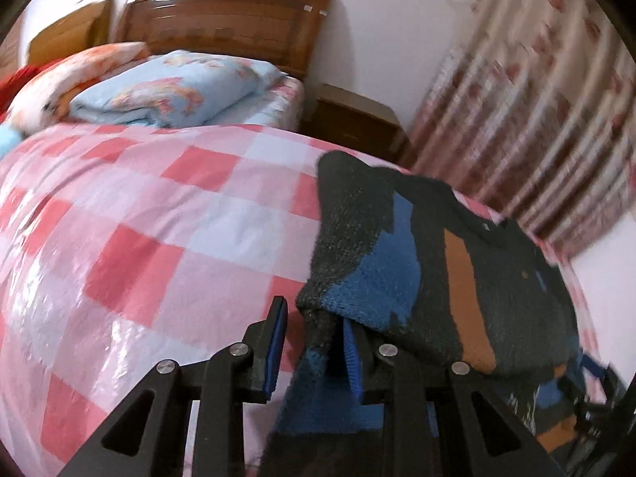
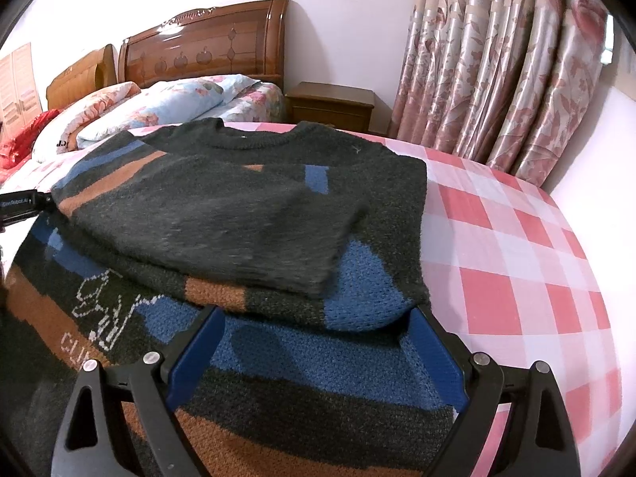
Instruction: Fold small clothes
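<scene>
Bed (image 2: 516, 238): sweater (image 2: 238, 206) at right edge, sleeve folded across chest. Left gripper (image 1: 314, 342) partly closed, fabric between jaws, grip uncertain; right gripper (image 2: 314, 353) open over hem.

One sweater (image 2: 222, 198) is lying on one bed (image 2: 516, 246) with a pink checked cover. Two grippers are showing, the left gripper (image 1: 314, 342) and the right gripper (image 2: 314, 342). Two pillows are sitting at the head, one blue (image 2: 171, 111) and one peach (image 2: 87, 115). One bedside cabinet (image 2: 334, 105) is standing beside one curtain (image 2: 497, 79).
</scene>
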Available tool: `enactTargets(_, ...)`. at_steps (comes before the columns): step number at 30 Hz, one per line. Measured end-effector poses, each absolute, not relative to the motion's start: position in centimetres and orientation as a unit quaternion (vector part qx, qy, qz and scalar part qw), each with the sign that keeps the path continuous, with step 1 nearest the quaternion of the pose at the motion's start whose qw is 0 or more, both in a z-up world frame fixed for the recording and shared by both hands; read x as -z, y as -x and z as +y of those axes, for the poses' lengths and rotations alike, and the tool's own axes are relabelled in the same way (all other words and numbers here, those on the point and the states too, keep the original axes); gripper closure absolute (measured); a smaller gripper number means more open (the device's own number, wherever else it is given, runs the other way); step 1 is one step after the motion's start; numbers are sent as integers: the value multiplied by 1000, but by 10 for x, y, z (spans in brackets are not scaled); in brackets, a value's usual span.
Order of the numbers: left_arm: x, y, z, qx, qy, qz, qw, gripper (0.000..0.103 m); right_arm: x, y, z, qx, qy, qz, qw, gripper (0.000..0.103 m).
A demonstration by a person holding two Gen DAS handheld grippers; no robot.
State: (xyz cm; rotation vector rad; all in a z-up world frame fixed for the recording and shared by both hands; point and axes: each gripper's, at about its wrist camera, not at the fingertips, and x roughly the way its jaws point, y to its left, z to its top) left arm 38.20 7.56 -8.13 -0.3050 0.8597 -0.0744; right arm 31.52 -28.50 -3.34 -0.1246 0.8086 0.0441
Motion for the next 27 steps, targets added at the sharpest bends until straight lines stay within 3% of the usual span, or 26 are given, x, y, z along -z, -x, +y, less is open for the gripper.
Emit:
enactTargets(15,81,-374,77,56,158,417,893,79,14,-307,-316,-66,-66,348,933,0)
enactTargets(22,81,-374,77,54,155,416,894,79,3,-333,-244,-102,35,353,929,0)
enactTargets(27,79,-370,78,55,155,408,898,79,28,-359,-212,-115,83,396,907,0)
